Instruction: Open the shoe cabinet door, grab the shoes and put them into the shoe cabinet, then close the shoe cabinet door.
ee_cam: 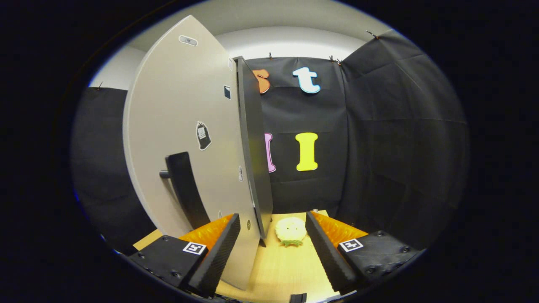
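to the left, the shoe cabinet door (185, 139) is seen with its dark handle (185, 189), its free edge running between the fingers – whether swung open or closing cannot be told. the gripper (273, 248) is spread, grasping nothing. ahead, a fluffy pale shoe (290, 230) lies on the wooden table (278, 269) – likely grasped next, fingers to be centred over it.
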